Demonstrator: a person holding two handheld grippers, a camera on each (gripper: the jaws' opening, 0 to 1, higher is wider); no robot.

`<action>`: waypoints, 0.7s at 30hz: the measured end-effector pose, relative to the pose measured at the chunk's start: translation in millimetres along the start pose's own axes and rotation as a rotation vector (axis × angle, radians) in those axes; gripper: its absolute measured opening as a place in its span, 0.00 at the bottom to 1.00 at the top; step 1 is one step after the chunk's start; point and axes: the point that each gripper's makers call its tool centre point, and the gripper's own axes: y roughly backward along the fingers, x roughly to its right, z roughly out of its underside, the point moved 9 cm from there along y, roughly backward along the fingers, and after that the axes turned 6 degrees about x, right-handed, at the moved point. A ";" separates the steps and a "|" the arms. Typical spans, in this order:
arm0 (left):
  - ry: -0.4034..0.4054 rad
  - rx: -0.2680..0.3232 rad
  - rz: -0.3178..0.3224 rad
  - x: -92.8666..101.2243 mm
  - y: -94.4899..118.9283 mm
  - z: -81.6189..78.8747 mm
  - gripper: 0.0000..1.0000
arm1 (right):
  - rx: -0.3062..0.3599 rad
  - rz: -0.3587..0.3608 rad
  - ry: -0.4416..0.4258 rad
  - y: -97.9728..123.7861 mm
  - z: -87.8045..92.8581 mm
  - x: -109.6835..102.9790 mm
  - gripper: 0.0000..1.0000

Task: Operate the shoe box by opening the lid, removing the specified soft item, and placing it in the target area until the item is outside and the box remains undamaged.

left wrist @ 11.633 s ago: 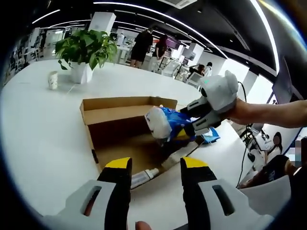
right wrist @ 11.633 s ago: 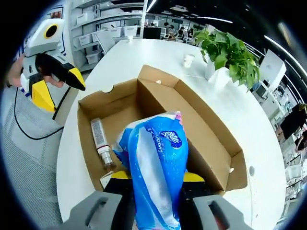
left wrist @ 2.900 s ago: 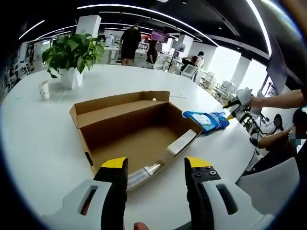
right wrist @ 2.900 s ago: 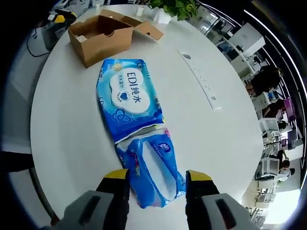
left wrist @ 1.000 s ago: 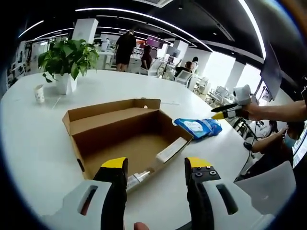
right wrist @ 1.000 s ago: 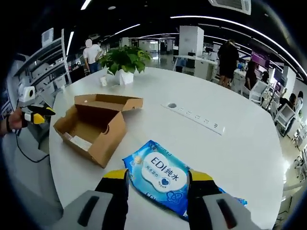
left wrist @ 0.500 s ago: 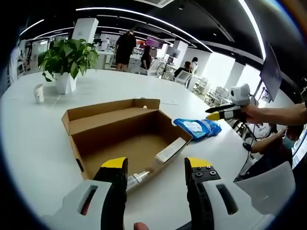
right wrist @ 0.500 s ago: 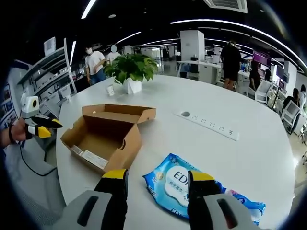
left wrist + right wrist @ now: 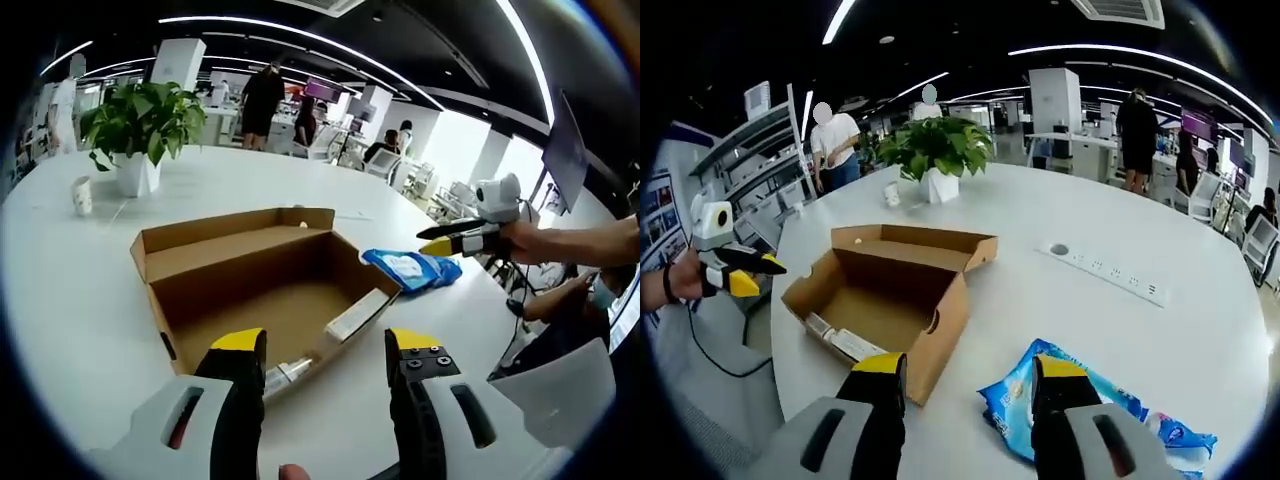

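Note:
The brown cardboard shoe box (image 9: 260, 270) lies open on the white table, its lid flap folded back on the far side. A tube (image 9: 290, 372) and a flat white item (image 9: 358, 312) rest inside it. Two blue soft wipe packs (image 9: 410, 268) lie on the table right of the box. My left gripper (image 9: 325, 345) is open at the box's near corner, holding nothing. A hand holds my right gripper (image 9: 440, 242) above the packs. In the right gripper view, my right gripper (image 9: 970, 370) stands open between the box (image 9: 890, 290) and the nearer pack (image 9: 1060, 395), with the left gripper (image 9: 740, 275) far left.
A potted plant (image 9: 140, 120) and a paper cup (image 9: 82, 195) stand at the table's far side. A power strip (image 9: 1110, 275) is set into the table (image 9: 1040, 210) beyond the packs. People stand in the background, and shelves line the left of the right gripper view.
The blue pack held over the box 11.6 s ago now lies on the table, let go. My right gripper has lifted off the packs and edged toward the box.

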 end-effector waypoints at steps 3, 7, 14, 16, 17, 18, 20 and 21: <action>0.000 0.002 0.001 0.2 -0.1 -0.2 0.49 | -0.001 -0.019 0.010 -5.9 -3.3 -4.9 0.48; 0.002 0.003 -0.001 -0.1 0.0 -0.3 0.49 | -0.005 -0.040 0.026 -12.7 -7.4 -9.9 0.48; 0.008 0.007 -0.007 -1.4 1.3 -0.5 0.49 | -0.015 -0.075 0.058 -24.3 -12.9 -19.9 0.48; 0.010 0.008 -0.008 -1.6 1.6 -0.6 0.49 | -0.017 -0.086 0.064 -27.5 -14.3 -22.6 0.48; 0.011 0.009 -0.009 -1.7 1.6 -0.6 0.49 | -0.019 -0.091 0.068 -29.4 -14.9 -24.2 0.48; 0.011 0.009 -0.009 -1.7 1.8 -0.6 0.49 | -0.022 -0.095 0.072 -30.8 -15.3 -25.5 0.48; 0.010 0.009 -0.009 -1.5 2.0 -0.7 0.49 | -0.025 -0.107 0.077 -34.4 -16.3 -28.6 0.48; 0.010 0.010 -0.009 -1.5 2.0 -0.8 0.49 | -0.027 -0.110 0.081 -35.5 -16.6 -29.9 0.48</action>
